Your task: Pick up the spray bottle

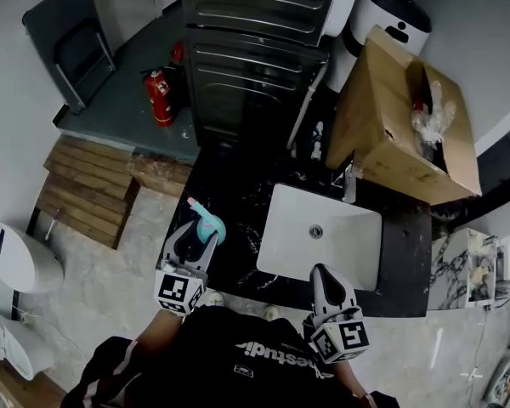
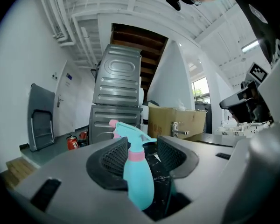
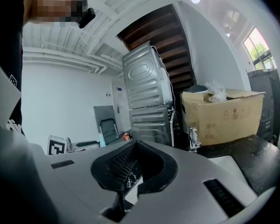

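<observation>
At the far left of the head view some wooden boards (image 1: 85,185) lie on the floor. A red fire extinguisher (image 1: 159,96) stands at 1 o'clock from them.

The left gripper (image 1: 195,243) reaches over the edge of the black counter (image 1: 238,185). Its two jaws are wide apart. The spray bottle (image 2: 139,176) stands upright on the counter, right between them. It is light blue with a pink ring at the neck and a pink tip on the nozzle. In the left gripper view the bottle sits closer to the left jaw, and there is a clear gap to the right jaw. The jaws are not squeezing it.

A tall grey metal machine (image 1: 255,58) stands at 12 o'clock from the bottle.

A white sink (image 1: 280,236) is set in the counter at 3 o'clock from the bottle. A shiny tap (image 1: 350,185) stands at the back of the sink.

The right gripper (image 3: 134,143) is at the sink's near edge, at 6 o'clock from the sink. Its jaws are together, with nothing in them.

A brown cardboard box (image 1: 382,117) sits at 1 o'clock from the sink.
</observation>
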`<state>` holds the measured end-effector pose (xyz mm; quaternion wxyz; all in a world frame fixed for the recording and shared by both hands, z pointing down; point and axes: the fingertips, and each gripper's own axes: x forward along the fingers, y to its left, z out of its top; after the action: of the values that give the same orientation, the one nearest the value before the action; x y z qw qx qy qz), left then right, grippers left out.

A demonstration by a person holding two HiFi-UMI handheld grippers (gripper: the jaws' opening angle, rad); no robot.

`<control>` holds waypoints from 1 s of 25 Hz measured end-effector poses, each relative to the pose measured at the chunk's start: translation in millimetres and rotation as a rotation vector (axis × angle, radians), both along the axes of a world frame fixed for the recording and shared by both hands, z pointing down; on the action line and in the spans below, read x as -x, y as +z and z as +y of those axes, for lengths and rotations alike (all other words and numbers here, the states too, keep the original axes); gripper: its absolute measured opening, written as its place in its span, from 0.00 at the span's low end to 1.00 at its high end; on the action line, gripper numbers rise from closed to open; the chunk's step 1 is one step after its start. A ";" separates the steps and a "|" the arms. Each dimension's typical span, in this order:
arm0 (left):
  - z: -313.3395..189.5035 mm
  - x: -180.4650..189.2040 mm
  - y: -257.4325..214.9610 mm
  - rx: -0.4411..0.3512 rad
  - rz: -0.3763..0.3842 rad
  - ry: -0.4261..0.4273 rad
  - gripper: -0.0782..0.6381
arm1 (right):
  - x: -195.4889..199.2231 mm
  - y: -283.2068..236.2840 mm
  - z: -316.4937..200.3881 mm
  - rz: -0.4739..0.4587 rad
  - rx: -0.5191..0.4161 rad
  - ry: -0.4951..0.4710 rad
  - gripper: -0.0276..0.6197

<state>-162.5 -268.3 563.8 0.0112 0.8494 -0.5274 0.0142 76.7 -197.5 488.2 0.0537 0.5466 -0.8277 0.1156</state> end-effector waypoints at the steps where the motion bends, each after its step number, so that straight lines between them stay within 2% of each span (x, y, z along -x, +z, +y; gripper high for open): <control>1: -1.6 2.3 6.2 0.014 0.015 -0.004 0.39 | -0.4 -0.2 0.1 0.006 0.000 0.003 0.10; 8: -13.4 1.2 31.1 0.057 0.033 0.023 0.39 | -0.5 1.4 2.6 0.035 0.010 0.023 0.10; 25: -36.6 -6.5 28.3 0.058 0.029 0.054 0.37 | -22.6 -0.7 17.4 0.043 0.001 0.109 0.10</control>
<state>-156.0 -305.0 592.1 0.0432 0.8628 -0.5034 0.0175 99.3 -180.1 487.5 0.0652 0.5930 -0.7954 0.1069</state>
